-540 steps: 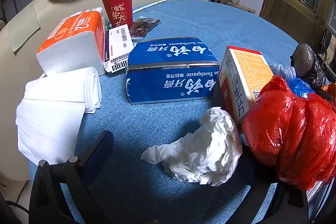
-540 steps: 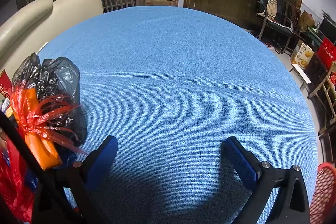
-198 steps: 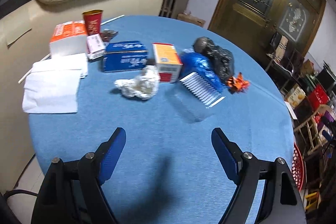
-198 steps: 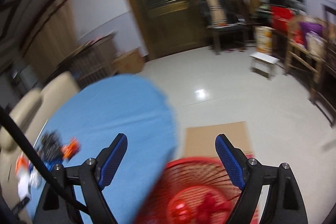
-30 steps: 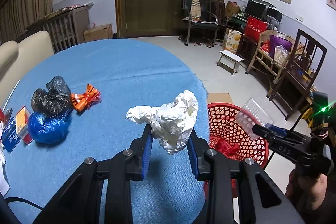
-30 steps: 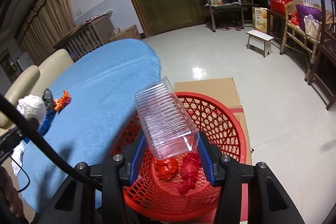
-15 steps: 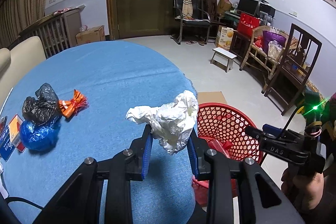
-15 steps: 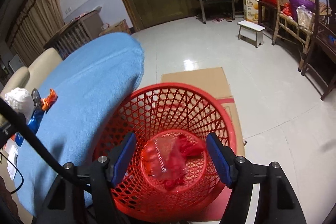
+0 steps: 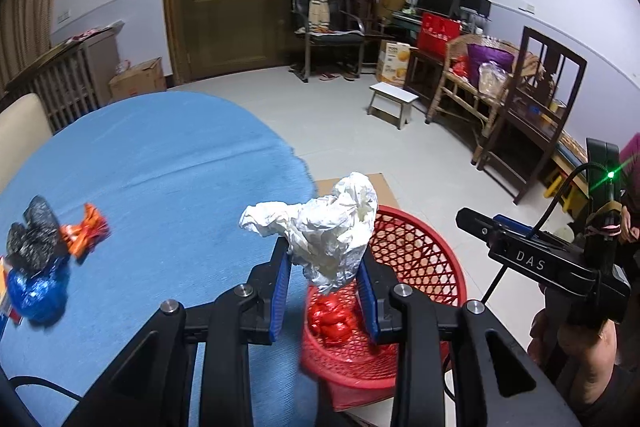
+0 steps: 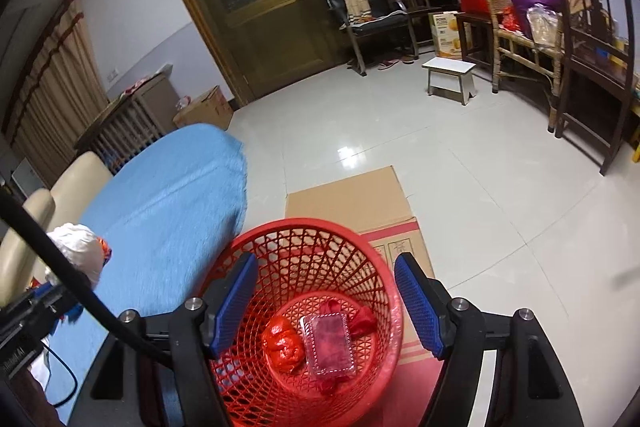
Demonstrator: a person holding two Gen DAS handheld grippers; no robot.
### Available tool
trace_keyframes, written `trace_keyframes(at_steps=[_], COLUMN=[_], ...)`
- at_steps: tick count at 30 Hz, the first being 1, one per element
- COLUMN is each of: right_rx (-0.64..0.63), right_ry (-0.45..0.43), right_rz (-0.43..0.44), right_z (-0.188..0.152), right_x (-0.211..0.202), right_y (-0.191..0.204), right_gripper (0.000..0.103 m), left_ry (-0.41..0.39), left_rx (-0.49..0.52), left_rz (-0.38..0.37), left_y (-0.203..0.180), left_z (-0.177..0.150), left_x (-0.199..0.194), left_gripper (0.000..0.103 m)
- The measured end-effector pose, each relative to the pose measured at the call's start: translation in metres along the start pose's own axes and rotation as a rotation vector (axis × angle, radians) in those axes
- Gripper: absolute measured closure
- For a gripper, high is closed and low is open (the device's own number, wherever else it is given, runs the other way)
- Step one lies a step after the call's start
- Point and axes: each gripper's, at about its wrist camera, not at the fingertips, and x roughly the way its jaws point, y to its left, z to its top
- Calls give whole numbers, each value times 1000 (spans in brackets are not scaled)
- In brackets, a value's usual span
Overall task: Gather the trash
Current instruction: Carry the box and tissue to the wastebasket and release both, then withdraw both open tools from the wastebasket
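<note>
My left gripper (image 9: 323, 277) is shut on a crumpled white paper wad (image 9: 326, 229) and holds it in the air at the table's edge, just left of the red mesh basket (image 9: 416, 255). My right gripper (image 10: 326, 301) is open and empty, directly above the basket (image 10: 248, 251). A clear plastic container (image 10: 330, 343) lies on the basket's bottom among red plastic bags (image 10: 283, 347). The right gripper also shows in the left wrist view (image 9: 480, 223). The paper wad shows at the left of the right wrist view (image 10: 78, 247).
On the blue table (image 9: 160, 187) lie a black bag (image 9: 34, 233), an orange wrapper (image 9: 86, 229) and a blue bag (image 9: 36, 289). The basket stands on flat cardboard (image 10: 352, 199) on the tiled floor. Chairs (image 9: 532, 115) and a stool (image 9: 394, 101) stand farther off.
My right gripper has opened and the clear container has dropped into the basket. My left gripper has carried the paper wad closer to the basket.
</note>
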Motion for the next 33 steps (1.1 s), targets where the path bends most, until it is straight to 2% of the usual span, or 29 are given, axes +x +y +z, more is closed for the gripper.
trace_keyframes(at_steps=[10,12,13,14,22,33], right_rx=[53,60,62,63,59,7], right_ry=[-23,-28,-30,-32,-31,-13], right_rz=[-5,-6,-8,-8,-3,20], right_z=[7,9,10,10,11,7], right_x=[-5,-7,-7,-8,-10,-10], right_y=[-19,-22,-23,-23,-20,3], right_gripper=[29,29,29,29,29,29], left_ry=[46,59,64,63,50,1], left_rx=[34,40,42,43,2,-145], left_rz=[-45,-40,-33,-20,13,94], left_y=[-24,-26,-27,-27,-6,56], left_z=[13,13,13,13,12,-6], left_x=[25,30,31,31,19,-21], left_gripper=[68,52,35,28,28,28])
